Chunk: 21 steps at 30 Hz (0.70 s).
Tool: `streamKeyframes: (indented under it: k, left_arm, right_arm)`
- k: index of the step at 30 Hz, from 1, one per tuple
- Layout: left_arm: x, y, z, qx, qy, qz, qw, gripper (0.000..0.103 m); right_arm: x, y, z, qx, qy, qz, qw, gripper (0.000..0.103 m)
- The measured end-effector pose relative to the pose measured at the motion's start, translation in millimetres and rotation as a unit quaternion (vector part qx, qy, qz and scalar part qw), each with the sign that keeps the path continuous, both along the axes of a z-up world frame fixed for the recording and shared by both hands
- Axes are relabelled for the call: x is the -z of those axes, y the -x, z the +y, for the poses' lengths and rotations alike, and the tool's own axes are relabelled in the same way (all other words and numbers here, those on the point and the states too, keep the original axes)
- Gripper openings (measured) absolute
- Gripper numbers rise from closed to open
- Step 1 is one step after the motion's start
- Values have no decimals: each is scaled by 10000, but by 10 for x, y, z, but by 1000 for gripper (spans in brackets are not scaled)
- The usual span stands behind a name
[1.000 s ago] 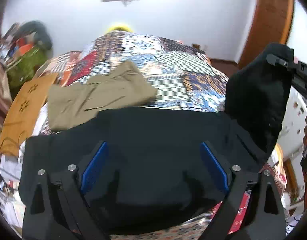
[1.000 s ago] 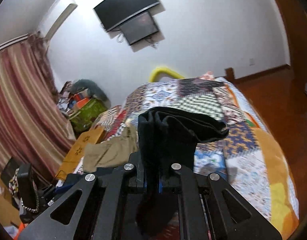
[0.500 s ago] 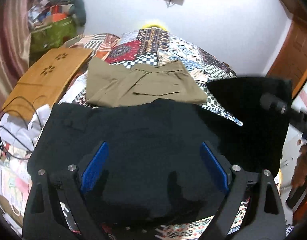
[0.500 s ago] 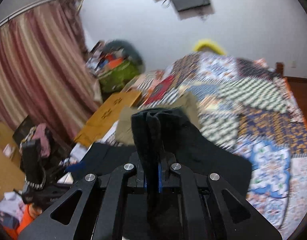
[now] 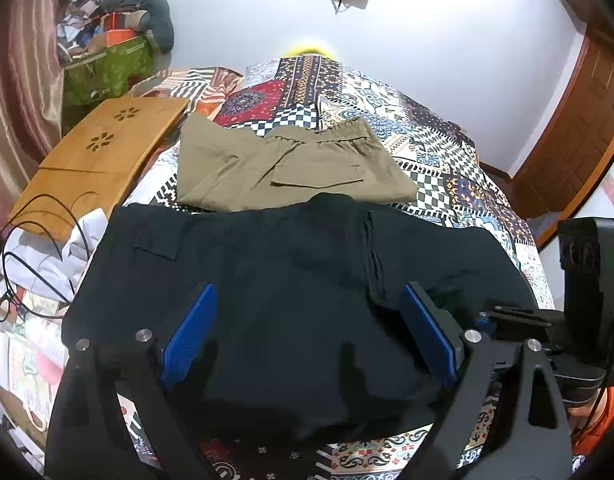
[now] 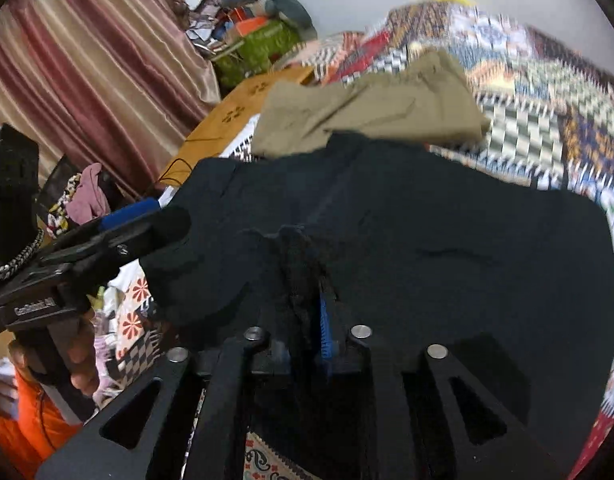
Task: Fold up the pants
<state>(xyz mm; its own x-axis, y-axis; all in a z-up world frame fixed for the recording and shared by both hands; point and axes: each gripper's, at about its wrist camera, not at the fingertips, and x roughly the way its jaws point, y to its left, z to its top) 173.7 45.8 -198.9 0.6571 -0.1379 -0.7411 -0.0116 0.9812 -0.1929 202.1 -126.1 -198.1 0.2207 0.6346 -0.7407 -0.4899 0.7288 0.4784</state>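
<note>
Black pants [image 5: 287, 280] lie spread on the patchwork bed quilt [image 5: 447, 152], doubled over near the front edge. My left gripper [image 5: 307, 320] hovers over them, open wide, its blue pads [image 5: 189, 332] clear of the cloth. In the right wrist view the black pants [image 6: 447, 220] fill the middle. My right gripper [image 6: 303, 312] is low on them, its jaws opening, with a bunched fold of black fabric still standing between them beside a bared blue pad [image 6: 323, 320]. The left gripper [image 6: 147, 216] shows at the left, held by a hand [image 6: 79, 364].
Folded khaki pants [image 5: 291, 168] lie just beyond the black pair. A wooden lap tray [image 5: 95, 160] and loose cables [image 5: 35, 240] sit at the bed's left edge, with a curtain [image 6: 87, 80] and clutter beyond. A wooden door [image 5: 579, 120] stands to the right.
The right gripper came down and leftward, laying the raised black fold onto the rest of the pants, and its jaws have parted slightly. The left gripper stayed open.
</note>
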Motion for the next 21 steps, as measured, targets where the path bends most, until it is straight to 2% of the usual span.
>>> streamKeyframes:
  k: [3,6,9,12,16,19,21]
  left_arm:
    - [-51,-21,-68,60,-70,-37,10000,93]
    - [-109,-57,-146,145,-107,-85,9998,93]
    - [-164,-106,-285,306,-153,-137,9993,93]
    - [-177,-149,-487,554,-231,-168,9981,93]
    - [-63,-213,-781,850,-324,-42,9958,93]
    - [125,-247,-1007,1098,-381,198,9930,93]
    - [296,-262,-1151,1215,-548,406,9902,93]
  right_arm:
    - [-46,62,-30,-129,1,103,9999,37]
    - [-195,162,-67,-296,143,-130,9994,49]
    - [-330,200,-232,-203,73,-385,9990,51]
    - [-456,178,-509,199,133,-693,9973,51]
    - [-430,131,-792,636,871,-1155,9874,51]
    - [-223,82,-937,782,1249,-998,9840,51]
    - [-96,125,-1012,794,1268,-830,9853,51]
